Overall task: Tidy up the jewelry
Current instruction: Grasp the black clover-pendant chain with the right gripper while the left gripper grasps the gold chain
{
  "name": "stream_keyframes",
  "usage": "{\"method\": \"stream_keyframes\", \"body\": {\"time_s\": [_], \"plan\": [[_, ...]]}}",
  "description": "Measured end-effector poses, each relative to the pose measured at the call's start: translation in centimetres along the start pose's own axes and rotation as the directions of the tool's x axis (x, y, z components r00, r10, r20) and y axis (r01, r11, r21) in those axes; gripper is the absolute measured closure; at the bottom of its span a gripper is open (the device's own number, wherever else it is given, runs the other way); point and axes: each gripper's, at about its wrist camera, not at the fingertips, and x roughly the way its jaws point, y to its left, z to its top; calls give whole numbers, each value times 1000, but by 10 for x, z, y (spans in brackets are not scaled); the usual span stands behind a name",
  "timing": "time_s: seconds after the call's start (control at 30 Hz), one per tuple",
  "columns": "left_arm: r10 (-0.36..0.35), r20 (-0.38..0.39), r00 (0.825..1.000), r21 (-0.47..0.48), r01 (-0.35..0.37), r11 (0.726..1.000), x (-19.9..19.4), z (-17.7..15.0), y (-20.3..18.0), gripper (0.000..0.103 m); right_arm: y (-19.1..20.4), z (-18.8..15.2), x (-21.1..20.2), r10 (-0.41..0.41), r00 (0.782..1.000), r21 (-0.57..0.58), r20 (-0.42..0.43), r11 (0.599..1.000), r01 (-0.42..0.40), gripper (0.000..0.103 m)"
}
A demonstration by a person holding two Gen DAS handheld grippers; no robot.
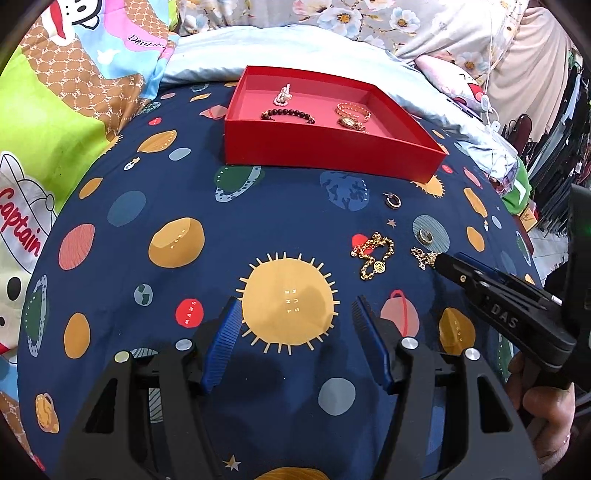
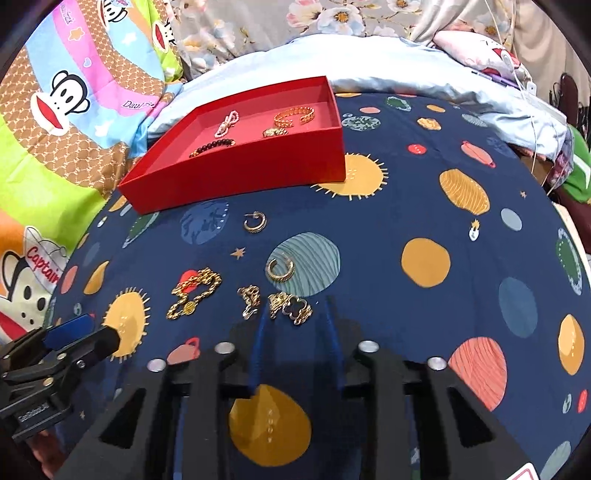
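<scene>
A red box (image 1: 332,147) (image 2: 236,173) sits on the navy planet sheet and holds a dark bead bracelet (image 1: 288,115), a pink bead piece (image 1: 282,94), a gold bangle (image 1: 352,109) and a gold watch (image 1: 351,123). On the sheet lie two hoop earrings (image 2: 255,222) (image 2: 280,269), a gold chain bracelet (image 2: 194,293) (image 1: 373,254) and a gold clover chain (image 2: 291,308). My right gripper (image 2: 295,314) is open with its fingers either side of the clover chain. My left gripper (image 1: 295,314) is open and empty over the sun print.
Cartoon-print pillows (image 1: 55,110) lie to the left. A pale blue quilt (image 1: 207,55) and floral bedding (image 2: 332,14) lie behind the box. A white cable (image 1: 489,74) hangs at the right. The bed edge drops off at the right (image 2: 576,229).
</scene>
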Motion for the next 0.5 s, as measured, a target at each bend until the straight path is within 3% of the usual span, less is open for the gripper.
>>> {"method": "stream_keyframes", "body": {"time_s": [0.13, 0.5], "plan": [[-4, -1, 1000, 1, 4, 1000, 1, 1, -1, 44, -1, 1, 2, -12, 1000, -8, 1, 1000, 12, 90], [-39, -7, 999, 30, 39, 999, 11, 11, -19, 44, -20, -11, -11, -26, 1000, 43, 8, 999, 26, 91]]}}
